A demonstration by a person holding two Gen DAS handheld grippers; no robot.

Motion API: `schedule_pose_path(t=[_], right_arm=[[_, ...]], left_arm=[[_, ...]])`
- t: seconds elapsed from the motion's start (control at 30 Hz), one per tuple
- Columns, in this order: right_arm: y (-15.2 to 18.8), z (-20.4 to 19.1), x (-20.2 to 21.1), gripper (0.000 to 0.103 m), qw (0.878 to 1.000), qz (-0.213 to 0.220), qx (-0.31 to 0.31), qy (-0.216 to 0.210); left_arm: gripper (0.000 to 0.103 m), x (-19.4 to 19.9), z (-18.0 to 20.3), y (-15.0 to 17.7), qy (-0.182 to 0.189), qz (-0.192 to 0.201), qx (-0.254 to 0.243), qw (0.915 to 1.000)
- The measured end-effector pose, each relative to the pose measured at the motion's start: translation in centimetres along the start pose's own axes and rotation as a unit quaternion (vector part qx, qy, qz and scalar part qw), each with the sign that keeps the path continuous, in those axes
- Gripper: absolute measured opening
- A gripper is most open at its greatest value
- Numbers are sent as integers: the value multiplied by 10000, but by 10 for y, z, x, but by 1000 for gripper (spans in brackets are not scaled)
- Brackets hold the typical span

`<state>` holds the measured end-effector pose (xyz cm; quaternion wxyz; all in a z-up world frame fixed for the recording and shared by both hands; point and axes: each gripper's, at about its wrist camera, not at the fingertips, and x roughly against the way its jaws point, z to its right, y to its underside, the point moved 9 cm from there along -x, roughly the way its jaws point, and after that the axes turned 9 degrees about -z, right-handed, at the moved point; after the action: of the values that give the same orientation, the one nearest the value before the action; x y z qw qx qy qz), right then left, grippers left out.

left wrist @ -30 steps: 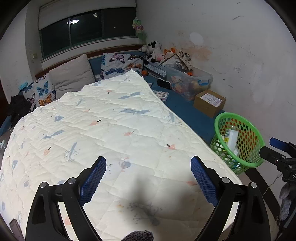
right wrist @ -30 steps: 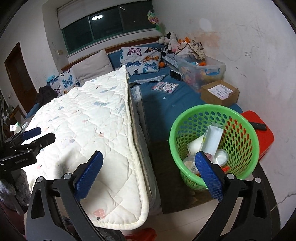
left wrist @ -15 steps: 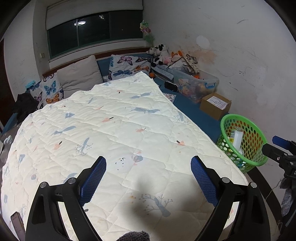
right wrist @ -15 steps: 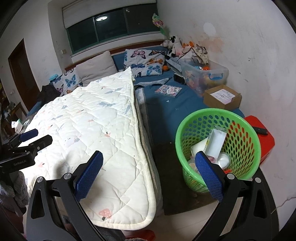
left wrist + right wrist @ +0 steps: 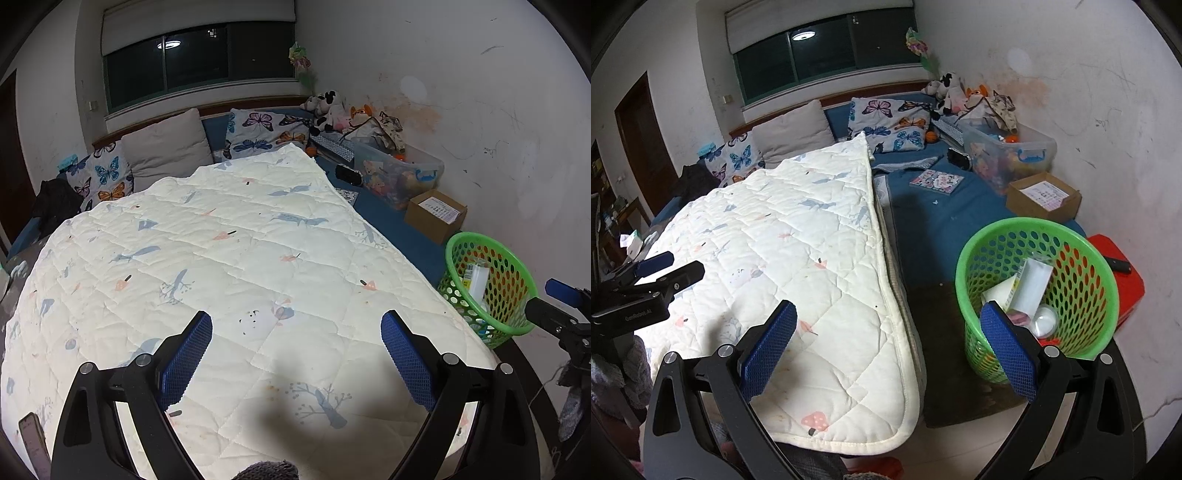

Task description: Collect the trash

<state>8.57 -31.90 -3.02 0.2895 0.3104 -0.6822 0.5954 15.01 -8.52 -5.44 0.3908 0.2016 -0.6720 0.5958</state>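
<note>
A green mesh basket (image 5: pixel 1067 236) stands at the foot of the bed on the right, with white wrappers and a small round lid (image 5: pixel 1044 320) inside; it also shows at the right edge of the left wrist view as the basket (image 5: pixel 509 321). My left gripper (image 5: pixel 295 332) hangs open over the white quilt (image 5: pixel 221 258) with nothing between its blue pads. My right gripper (image 5: pixel 886 321) is open and empty too, above the quilt's edge, its right finger in front of the basket.
A cardboard box (image 5: pixel 1045 197), a clear toy bin (image 5: pixel 1012 151) and a booklet (image 5: pixel 936 181) lie on the blue sheet beyond the basket. A red box (image 5: pixel 1123 273) sits against the wall. Pillows (image 5: pixel 166 147) line the headboard. A phone (image 5: pixel 33 439) lies at the quilt's left corner.
Both grippers have drawn back and up from the bed, so the basket and quilt look smaller and more of the room shows. Both stay open and empty.
</note>
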Motion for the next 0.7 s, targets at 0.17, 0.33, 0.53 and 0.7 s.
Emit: schedule_pose_path(t=[0.17, 0.33, 0.53, 0.7], right_arm=[[0, -4, 0, 99, 10000, 2, 58, -17], [1, -7, -2, 99, 10000, -10, 81, -29], [1, -10, -3, 99, 9999, -2, 98, -44], [2, -13, -3, 99, 9999, -10, 131, -78]], left_arm=[[90, 0, 0, 1, 7, 0, 20, 10000], [90, 0, -2, 2, 2, 10, 32, 10000], [90, 0, 0, 4, 10, -2, 62, 10000], [90, 0, 3, 5, -4, -5, 35, 10000]])
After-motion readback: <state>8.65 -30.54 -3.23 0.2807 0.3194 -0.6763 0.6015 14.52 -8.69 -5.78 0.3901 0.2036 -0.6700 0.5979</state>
